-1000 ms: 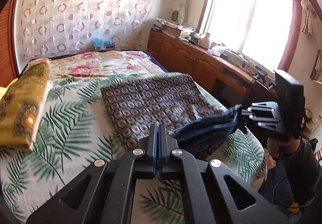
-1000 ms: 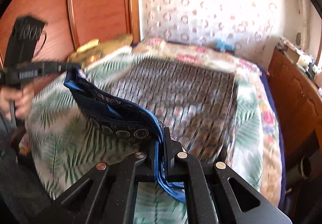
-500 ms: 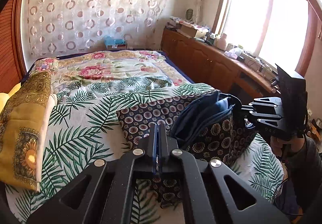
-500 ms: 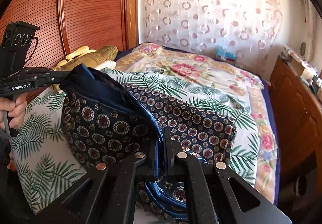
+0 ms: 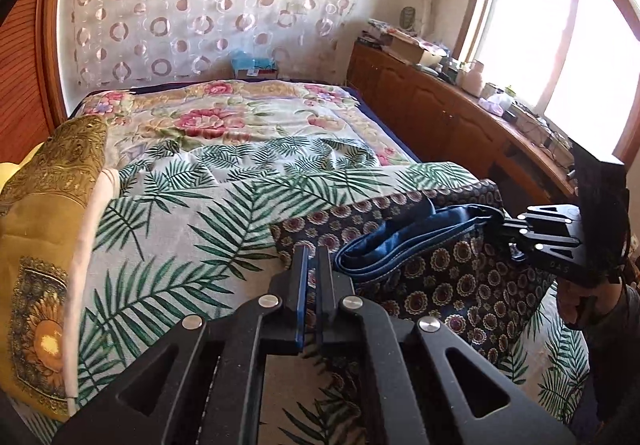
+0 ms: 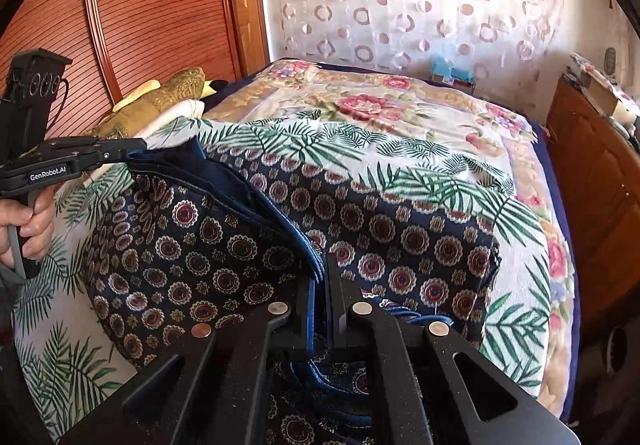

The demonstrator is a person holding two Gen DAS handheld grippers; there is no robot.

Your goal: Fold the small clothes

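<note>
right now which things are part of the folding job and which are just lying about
In the job: patterned garment, left gripper, right gripper, both shut on its blue edge.

Lying about: yellow pillow, tissue box, cabinet clutter.

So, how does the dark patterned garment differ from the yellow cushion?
The patterned garment is navy with round medallions; the yellow cushion is golden with a sunflower motif. The garment is gripped by the left gripper and the right gripper; nothing grips the cushion. Both are over the leaf-print bedspread.
</note>
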